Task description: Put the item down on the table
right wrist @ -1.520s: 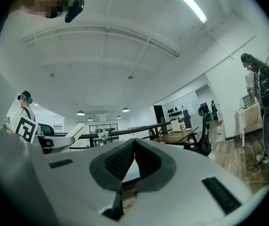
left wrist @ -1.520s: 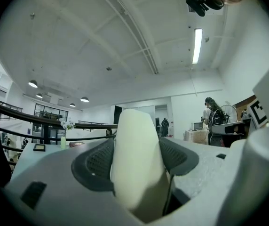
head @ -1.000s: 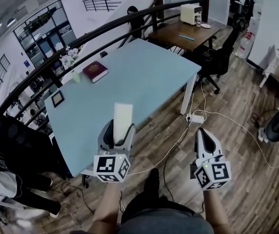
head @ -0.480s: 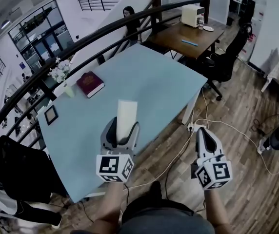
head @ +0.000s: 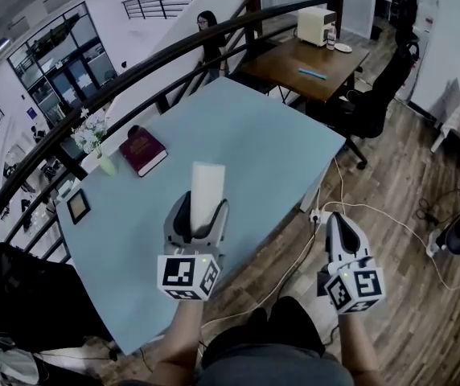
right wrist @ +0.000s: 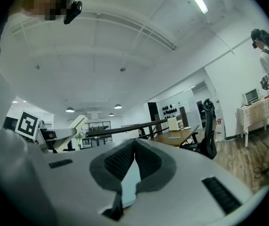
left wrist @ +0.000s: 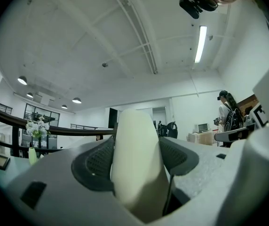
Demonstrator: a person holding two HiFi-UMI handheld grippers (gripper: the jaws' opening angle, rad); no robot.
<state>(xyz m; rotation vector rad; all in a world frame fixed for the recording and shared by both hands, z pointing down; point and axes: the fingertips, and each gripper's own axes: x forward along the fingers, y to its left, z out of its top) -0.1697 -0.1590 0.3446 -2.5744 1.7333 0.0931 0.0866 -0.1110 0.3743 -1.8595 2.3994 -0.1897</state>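
Note:
My left gripper (head: 201, 212) is shut on a pale cream flat block (head: 206, 189) that sticks up out of its jaws, held over the near part of the light-blue table (head: 270, 135). In the left gripper view the cream block (left wrist: 135, 164) fills the gap between the two dark pads, pointing up toward the ceiling. My right gripper (head: 339, 230) hangs to the right, over the wooden floor beyond the table's edge. Its jaws are pressed together with nothing between them, as the right gripper (right wrist: 133, 147) view shows.
On the table lie a dark red book (head: 141, 151), a small vase of white flowers (head: 93, 139) and a small framed picture (head: 77, 206). A dark railing (head: 158, 59) runs behind. A brown desk (head: 310, 55), black office chairs (head: 375, 95) and floor cables (head: 375, 207) lie to the right.
The view has shifted so the table sits lower and nearer under my left gripper. Both grippers keep their places in the view and the block stays held.

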